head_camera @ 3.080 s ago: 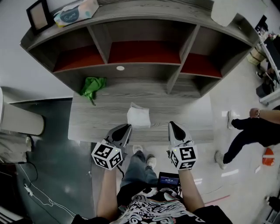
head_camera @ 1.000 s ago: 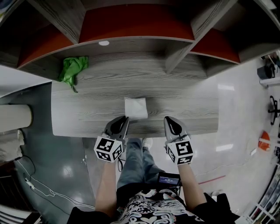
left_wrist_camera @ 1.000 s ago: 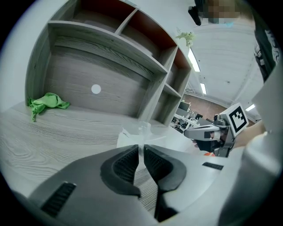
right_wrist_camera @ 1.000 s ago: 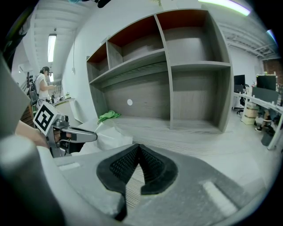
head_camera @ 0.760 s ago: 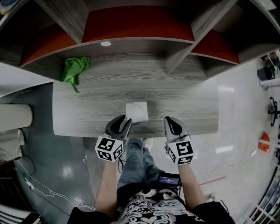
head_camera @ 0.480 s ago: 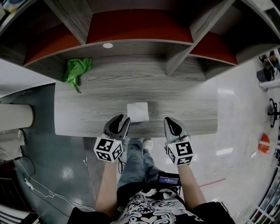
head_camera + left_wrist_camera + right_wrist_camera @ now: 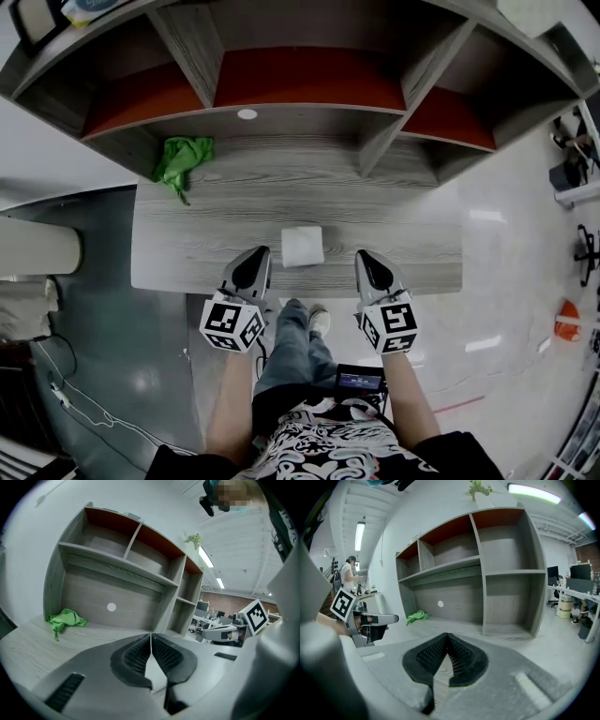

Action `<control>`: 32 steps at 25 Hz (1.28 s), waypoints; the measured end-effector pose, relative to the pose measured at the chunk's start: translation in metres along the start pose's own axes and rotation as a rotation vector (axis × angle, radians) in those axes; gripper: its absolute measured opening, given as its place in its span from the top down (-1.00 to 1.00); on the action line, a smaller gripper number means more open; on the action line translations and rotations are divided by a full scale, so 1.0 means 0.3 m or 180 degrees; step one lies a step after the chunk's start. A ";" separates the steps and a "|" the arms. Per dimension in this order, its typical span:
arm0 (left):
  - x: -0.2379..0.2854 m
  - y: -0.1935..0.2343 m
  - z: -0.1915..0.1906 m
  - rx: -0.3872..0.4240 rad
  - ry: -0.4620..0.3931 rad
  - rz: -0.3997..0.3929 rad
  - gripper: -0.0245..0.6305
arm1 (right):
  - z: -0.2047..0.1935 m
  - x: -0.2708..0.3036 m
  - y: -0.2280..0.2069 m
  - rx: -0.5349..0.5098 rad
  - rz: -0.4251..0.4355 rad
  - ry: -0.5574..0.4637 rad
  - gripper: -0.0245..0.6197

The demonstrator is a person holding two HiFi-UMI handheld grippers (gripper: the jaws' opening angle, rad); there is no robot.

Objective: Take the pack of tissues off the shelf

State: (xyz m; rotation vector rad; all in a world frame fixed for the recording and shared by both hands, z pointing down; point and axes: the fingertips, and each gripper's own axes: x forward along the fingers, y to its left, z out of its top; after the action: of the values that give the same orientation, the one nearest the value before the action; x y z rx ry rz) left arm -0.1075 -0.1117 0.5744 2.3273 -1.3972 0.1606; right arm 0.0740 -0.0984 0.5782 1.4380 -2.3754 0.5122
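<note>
The pack of tissues, a pale soft pack with a teal print (image 7: 91, 7), lies on top of the grey wood-grain shelf unit with red back panels (image 7: 309, 117), at its left end. Only its lower edge shows at the top border of the head view. Well below it, a white folded tissue (image 7: 302, 246) lies near the front edge of the grey wood-grain desk (image 7: 403, 248), between the 2 grippers. The left gripper (image 7: 255, 255) sits just left of that tissue, apart from it; its jaws are closing, tips meeting with nothing between them. The right gripper (image 7: 367, 257) has its jaws together too, empty. A crumpled green cloth (image 7: 183, 159) rests at the desk's back left.
</note>
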 end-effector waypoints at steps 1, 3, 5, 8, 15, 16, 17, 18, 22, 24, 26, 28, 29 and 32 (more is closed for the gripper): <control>-0.006 -0.005 0.011 0.0031 0.0010 0.0019 0.89 | 0.016 -0.005 0.003 -0.0011 0.0001 -0.0027 0.91; -0.019 -0.015 0.040 0.0184 0.0017 0.0092 0.90 | 0.050 -0.020 0.004 -0.0005 -0.0010 -0.0093 0.91; -0.034 -0.030 0.078 0.0437 -0.0006 0.0162 0.90 | 0.088 -0.036 0.007 0.0021 -0.0023 -0.0174 0.91; -0.043 -0.052 0.150 0.0442 -0.0100 0.0123 0.90 | 0.145 -0.057 0.013 0.0018 -0.0033 -0.0295 0.91; -0.082 -0.120 0.316 0.0307 -0.0341 -0.0047 0.90 | 0.231 -0.131 0.044 0.0001 -0.0044 -0.0498 0.91; -0.091 -0.125 0.331 0.0299 -0.0370 -0.0046 0.90 | 0.241 -0.140 0.048 -0.0001 -0.0046 -0.0524 0.91; -0.098 -0.130 0.342 0.0304 -0.0387 -0.0050 0.90 | 0.252 -0.148 0.051 -0.0007 -0.0048 -0.0549 0.91; -0.105 -0.137 0.352 0.0330 -0.0398 -0.0056 0.90 | 0.264 -0.154 0.054 -0.0017 -0.0048 -0.0574 0.91; -0.130 -0.174 0.382 0.0406 -0.0456 -0.0094 0.90 | 0.311 -0.178 0.061 -0.0073 -0.0043 -0.0668 0.91; -0.136 -0.191 0.394 0.0381 -0.0472 -0.0135 0.90 | 0.330 -0.188 0.062 -0.0091 -0.0038 -0.0709 0.91; -0.141 -0.206 0.413 0.0359 -0.0504 -0.0182 0.90 | 0.349 -0.191 0.066 -0.0114 -0.0023 -0.0742 0.91; -0.146 -0.215 0.430 0.0370 -0.0528 -0.0210 0.90 | 0.364 -0.193 0.070 -0.0145 -0.0012 -0.0764 0.91; -0.148 -0.218 0.435 0.0379 -0.0531 -0.0215 0.90 | 0.369 -0.195 0.073 -0.0160 -0.0013 -0.0769 0.91; -0.152 -0.224 0.440 0.0387 -0.0527 -0.0222 0.90 | 0.378 -0.205 0.078 -0.0196 -0.0012 -0.0772 0.91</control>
State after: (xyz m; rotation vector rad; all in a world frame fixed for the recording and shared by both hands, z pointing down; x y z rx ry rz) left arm -0.0868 -0.1010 0.4213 2.5360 -1.4162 0.0336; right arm 0.0710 -0.0923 0.4474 1.5539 -2.5475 0.2736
